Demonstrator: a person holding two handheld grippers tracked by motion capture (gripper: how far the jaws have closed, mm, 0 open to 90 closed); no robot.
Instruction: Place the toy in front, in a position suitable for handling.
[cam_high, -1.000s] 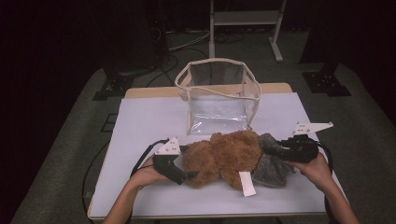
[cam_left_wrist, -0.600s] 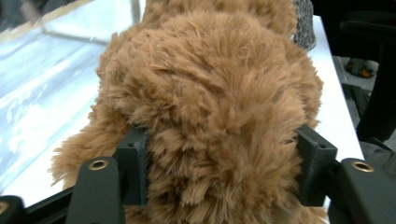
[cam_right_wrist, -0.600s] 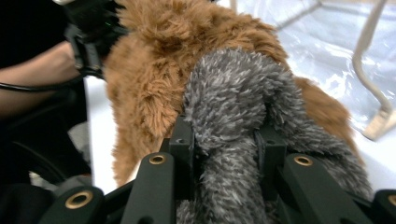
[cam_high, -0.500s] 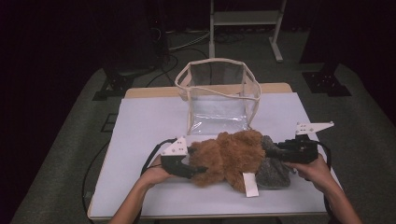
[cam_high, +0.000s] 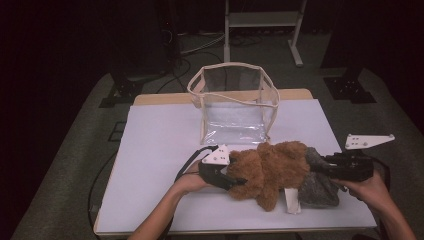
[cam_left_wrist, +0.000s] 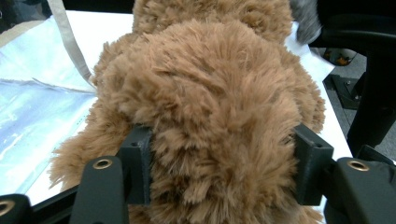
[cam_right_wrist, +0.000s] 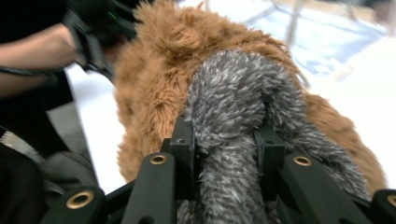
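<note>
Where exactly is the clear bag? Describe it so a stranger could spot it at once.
On the white table, look toward the far edge, just beyond the brown plush toy. The clear bag stands upright and open there, see-through with beige trim, unlike the furry toys.

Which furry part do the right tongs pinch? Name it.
The grey furry part, not the brown plush body. The right tongs clamp the grey fur at the toy's right end; the left tongs squeeze brown fur.
</note>
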